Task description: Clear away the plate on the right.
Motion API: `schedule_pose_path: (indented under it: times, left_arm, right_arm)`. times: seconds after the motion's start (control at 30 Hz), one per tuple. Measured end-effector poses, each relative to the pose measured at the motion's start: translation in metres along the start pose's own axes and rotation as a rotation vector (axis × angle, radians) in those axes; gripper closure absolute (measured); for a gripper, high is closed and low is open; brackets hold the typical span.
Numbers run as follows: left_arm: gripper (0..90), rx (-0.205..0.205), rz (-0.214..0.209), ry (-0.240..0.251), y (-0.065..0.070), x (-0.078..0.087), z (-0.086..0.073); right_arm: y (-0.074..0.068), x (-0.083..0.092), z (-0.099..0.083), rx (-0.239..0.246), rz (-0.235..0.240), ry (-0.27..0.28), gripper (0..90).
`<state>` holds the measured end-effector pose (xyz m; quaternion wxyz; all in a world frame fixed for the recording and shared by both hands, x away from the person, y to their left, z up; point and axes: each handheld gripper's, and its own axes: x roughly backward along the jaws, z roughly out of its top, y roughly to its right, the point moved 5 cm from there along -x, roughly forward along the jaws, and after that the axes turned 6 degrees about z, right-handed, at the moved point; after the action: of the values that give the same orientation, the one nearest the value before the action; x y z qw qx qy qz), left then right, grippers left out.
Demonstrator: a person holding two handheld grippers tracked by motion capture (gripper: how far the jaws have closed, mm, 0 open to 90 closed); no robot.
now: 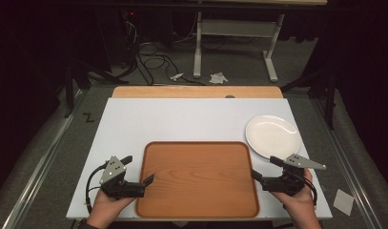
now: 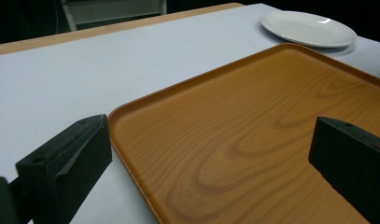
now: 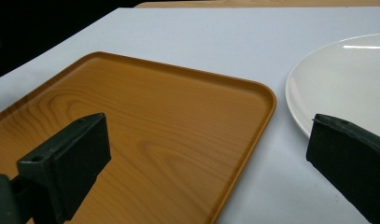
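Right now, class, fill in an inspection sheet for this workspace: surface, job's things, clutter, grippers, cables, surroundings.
Surface: white tabletop, wooden strip at its far edge.
Job's things: wooden tray, bare, near the front edge; white plate, bare, beside the tray's far right corner, apart from it.
Clutter: nothing seen on the table.
Grippers: left gripper open at the tray's left edge; right gripper open at its right edge.
Cables: black cable trailing from the left gripper.
Surroundings: dark room, table frame, floor cables, paper scraps.

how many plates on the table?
1. The white plate sits empty at the table's far right, just beyond the tray's right corner, ahead of the right tongs. Nothing looks hidden.
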<state>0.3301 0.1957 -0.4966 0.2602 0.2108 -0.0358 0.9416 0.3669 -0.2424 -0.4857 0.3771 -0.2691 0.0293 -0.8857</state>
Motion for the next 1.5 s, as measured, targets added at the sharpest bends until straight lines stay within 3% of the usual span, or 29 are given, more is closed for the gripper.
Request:
schedule_pose_path:
  times: [0.6, 0.73, 0.97, 1.1, 1.27, 1.37, 1.5]
  left_arm:
    - [0.2, 0.007, 0.003, 0.0, -0.001, 0.0, -0.001]
    - [0.2, 0.027, 0.026, 0.008, -0.006, 0.001, -0.001]
    - [0.2, -0.013, 0.019, 0.003, -0.006, 0.0, 0.0]
    - [0.2, -0.025, 0.002, 0.007, -0.006, -0.002, 0.0]
    - [0.2, -0.037, -0.006, -0.001, -0.008, -0.004, -0.001]
    - [0.2, -0.029, -0.012, 0.004, -0.008, -0.004, -0.001]
    - [0.2, -0.032, -0.009, 0.03, -0.005, -0.003, 0.003]
  right_arm:
    - [0.002, 0.001, -0.001, -0.014, -0.001, 0.003, 1.2]
    - [0.002, 0.002, -0.001, -0.01, 0.002, 0.001, 1.2]
    - [0.009, 0.001, -0.005, -0.039, -0.012, 0.0, 1.2]
    - [0.016, 0.0, -0.007, -0.055, -0.047, 0.013, 1.3]
    - [0.018, 0.006, -0.006, -0.062, -0.084, 0.055, 1.2]
    - [0.02, 0.017, -0.003, -0.065, -0.111, 0.143, 2.1]
    - [0.026, 0.023, -0.005, -0.101, -0.127, 0.155, 2.1]
